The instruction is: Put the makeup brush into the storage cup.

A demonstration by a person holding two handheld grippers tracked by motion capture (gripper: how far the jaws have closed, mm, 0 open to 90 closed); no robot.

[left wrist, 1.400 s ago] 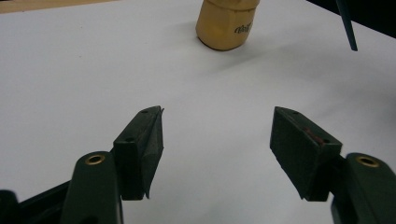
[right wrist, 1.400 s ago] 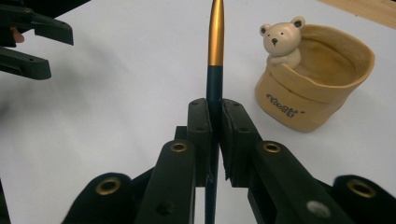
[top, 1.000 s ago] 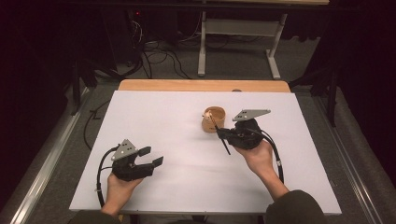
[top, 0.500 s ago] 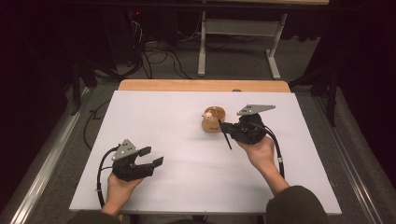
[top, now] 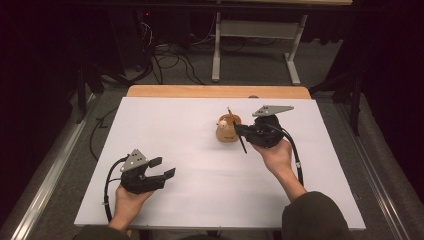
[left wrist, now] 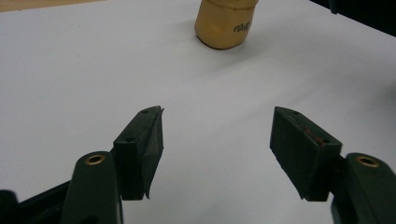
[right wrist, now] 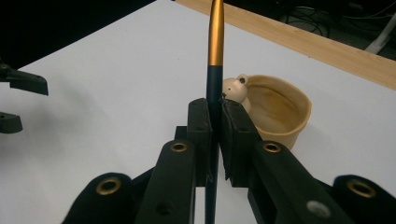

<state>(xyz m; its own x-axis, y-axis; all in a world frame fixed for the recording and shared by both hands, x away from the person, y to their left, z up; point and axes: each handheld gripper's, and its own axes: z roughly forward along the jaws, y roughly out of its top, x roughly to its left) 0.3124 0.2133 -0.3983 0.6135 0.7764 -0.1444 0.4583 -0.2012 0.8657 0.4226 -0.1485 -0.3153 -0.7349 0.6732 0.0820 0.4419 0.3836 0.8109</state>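
Observation:
A tan cup (top: 226, 134) with a small bear head on its rim stands on the white table (top: 200, 200), right of centre. My right gripper (top: 239, 131) is just to the cup's right, shut on a dark pen (top: 244, 146) with a gold upper part. In the right gripper view the pen (right wrist: 215, 32) stands upright between the pads (right wrist: 200, 122), with the cup (right wrist: 280, 109) close behind. My left gripper (top: 164, 167) rests at the near left, open with nothing in it. In the left gripper view (left wrist: 217, 140) the cup (left wrist: 224, 23) stands far ahead.
A wooden strip (top: 215, 91) runs along the table's far edge. Beyond it on the floor are cables (top: 170, 60) and a metal stand's legs (top: 255, 50). Dark gaps flank the table on both sides.
My right gripper has moved slightly away from the person, toward the cup, with the pen still in it. The left gripper has stayed put.

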